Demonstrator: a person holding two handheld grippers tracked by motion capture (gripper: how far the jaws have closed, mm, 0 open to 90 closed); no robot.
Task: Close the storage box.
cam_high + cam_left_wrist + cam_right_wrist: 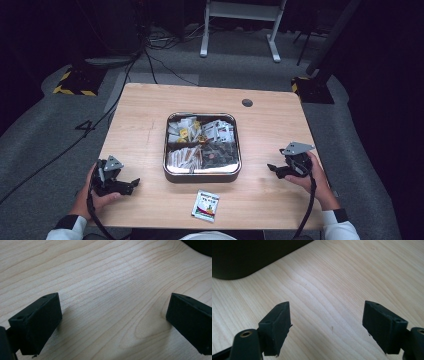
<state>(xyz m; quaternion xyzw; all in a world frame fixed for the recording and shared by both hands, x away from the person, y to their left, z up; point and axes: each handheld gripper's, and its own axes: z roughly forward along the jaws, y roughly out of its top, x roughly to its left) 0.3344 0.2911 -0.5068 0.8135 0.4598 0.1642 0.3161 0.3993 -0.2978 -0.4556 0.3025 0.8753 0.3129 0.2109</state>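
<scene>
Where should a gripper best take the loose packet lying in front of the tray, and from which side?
Probably from above, at an edge: the packet lies flat on the table, apart from the tray, with its sides free.

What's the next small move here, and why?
Probably swing the left gripper toward the sachet lying loose on the table in front of the tray. Both grippers rest on the wood with jaws wide open and empty, and the left looks slightly nearer than the right gripper.

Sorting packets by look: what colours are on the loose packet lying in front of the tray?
Mostly white with a green and red print, seen best in the high view: packet.
</scene>
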